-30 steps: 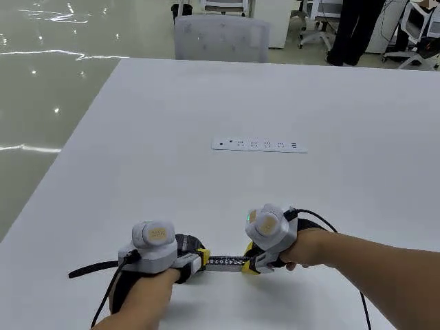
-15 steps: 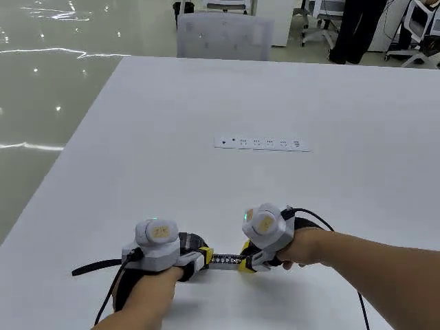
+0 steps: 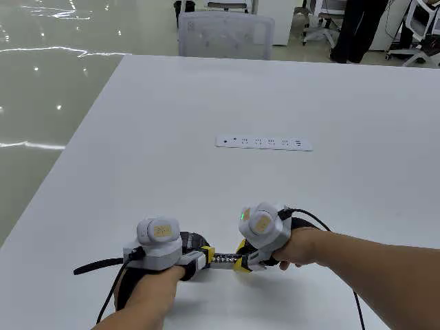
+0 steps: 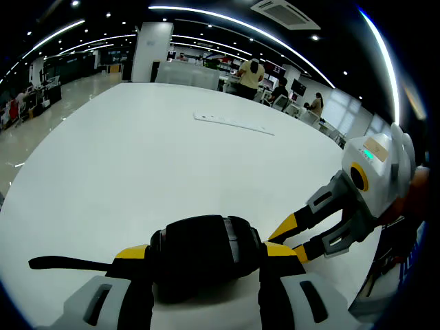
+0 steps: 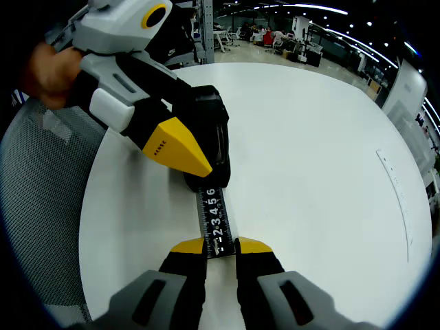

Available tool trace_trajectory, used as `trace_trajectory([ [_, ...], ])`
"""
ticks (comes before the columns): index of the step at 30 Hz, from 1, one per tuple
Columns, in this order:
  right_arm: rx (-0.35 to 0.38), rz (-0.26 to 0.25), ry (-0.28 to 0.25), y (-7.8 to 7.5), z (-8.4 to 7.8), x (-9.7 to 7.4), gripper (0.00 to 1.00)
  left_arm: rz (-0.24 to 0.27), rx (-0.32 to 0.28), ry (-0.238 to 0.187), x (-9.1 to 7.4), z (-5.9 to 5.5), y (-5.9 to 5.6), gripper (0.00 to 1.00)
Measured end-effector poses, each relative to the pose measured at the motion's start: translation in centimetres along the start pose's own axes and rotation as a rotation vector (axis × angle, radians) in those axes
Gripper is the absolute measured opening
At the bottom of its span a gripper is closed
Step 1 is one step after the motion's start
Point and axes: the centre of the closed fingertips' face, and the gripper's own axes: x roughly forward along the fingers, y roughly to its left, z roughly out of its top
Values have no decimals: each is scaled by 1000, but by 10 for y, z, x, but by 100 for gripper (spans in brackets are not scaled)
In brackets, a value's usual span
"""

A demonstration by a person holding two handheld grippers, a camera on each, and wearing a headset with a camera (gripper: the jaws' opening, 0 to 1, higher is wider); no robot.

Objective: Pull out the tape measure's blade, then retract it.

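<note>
A black tape measure case (image 4: 203,253) sits on the white table near its front edge, clamped between the yellow-tipped jaws of my left gripper (image 4: 206,256). The case (image 5: 208,134) lies just beyond my right gripper (image 5: 220,246), which is shut on the tip of the blade (image 5: 212,218). A short length of blade, numbered up to about 6, runs from the case to the right jaws. In the head view the blade (image 3: 222,259) spans the small gap between the left gripper (image 3: 199,258) and the right gripper (image 3: 242,262). A black wrist strap (image 3: 96,265) trails left from the case.
A white power strip (image 3: 263,143) lies flat at the table's middle, well beyond the grippers. A grey chair (image 3: 225,34) stands at the far edge. The table's left edge (image 3: 62,161) drops to a glossy floor. Cables trail from both grippers toward me.
The right gripper has moved left toward the case and the visible blade has grown shorter. The left gripper and case have hardly moved.
</note>
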Motion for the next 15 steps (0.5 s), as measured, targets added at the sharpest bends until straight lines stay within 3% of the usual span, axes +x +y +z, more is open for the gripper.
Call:
trace_trajectory([
  [15,3,9,-26,1,11,7,14,5,-7,-1,1,0,0,58],
])
